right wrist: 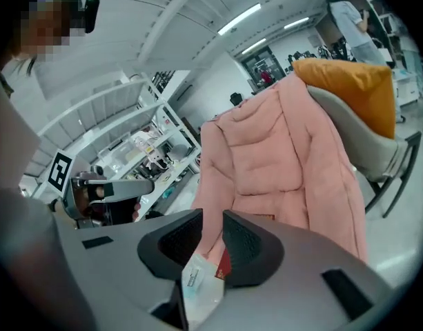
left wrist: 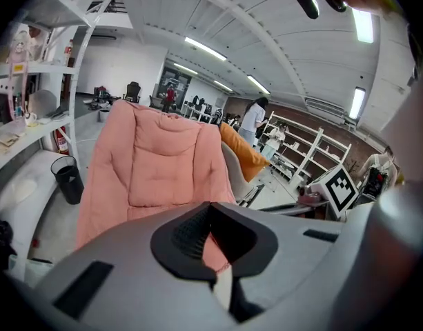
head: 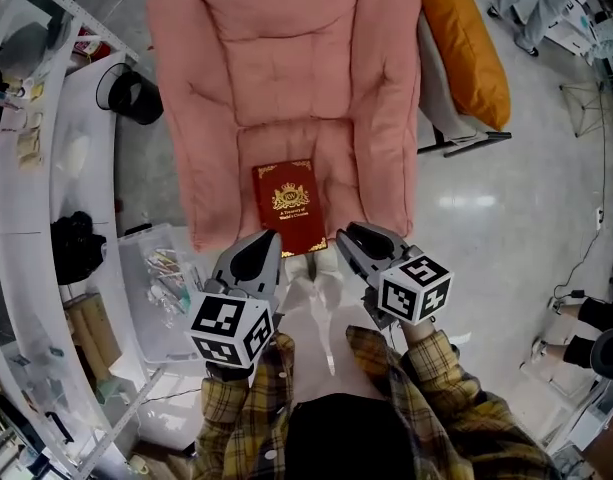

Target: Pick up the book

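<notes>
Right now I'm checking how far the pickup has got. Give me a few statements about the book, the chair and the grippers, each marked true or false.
1. The book lies on the seat of the pink chair. True.
2. The right hand-held gripper holds the book. False: its jaws stand a little apart and grip nothing.
3. An orange cushion lies right of the pink chair in the head view. True.
4. The book lies open. False: it is closed, red cover up.
5. A black bin stands on the seat beside the book. False: it stands on the floor, left of the chair.
</notes>
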`<move>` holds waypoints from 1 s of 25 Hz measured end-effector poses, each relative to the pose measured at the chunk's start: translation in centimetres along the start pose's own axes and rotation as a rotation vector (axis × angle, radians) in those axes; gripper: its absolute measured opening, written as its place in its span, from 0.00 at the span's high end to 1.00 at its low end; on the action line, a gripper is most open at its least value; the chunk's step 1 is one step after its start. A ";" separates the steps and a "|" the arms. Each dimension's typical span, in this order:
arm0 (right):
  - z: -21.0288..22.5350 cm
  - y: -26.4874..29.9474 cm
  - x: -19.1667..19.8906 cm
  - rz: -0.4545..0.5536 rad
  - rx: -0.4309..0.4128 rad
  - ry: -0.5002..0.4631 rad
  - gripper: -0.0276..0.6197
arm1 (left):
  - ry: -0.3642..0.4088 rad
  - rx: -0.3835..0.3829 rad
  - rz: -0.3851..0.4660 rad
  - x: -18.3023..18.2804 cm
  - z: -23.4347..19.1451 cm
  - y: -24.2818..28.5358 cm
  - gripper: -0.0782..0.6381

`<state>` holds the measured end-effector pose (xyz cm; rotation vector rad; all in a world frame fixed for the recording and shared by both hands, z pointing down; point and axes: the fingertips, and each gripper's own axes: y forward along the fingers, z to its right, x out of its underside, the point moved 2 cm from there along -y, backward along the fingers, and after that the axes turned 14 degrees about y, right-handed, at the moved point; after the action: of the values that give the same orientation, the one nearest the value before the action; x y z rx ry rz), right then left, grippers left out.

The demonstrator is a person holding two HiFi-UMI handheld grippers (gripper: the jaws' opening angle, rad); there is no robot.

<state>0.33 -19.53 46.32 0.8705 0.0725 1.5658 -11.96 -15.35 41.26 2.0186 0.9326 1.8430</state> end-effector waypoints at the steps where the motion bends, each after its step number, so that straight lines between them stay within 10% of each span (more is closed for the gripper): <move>1: 0.8 0.6 0.6 -0.008 0.002 0.023 0.82 | 0.002 0.008 -0.008 0.4 -0.1 0.6 0.89; 25: 17.1 9.9 15.5 -0.154 0.075 0.427 0.49 | 0.044 0.142 -0.164 11.6 -0.8 9.8 0.89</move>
<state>2.73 -15.45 71.02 0.5601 0.4959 1.5870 -9.99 -15.97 56.28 1.9210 1.2342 1.7850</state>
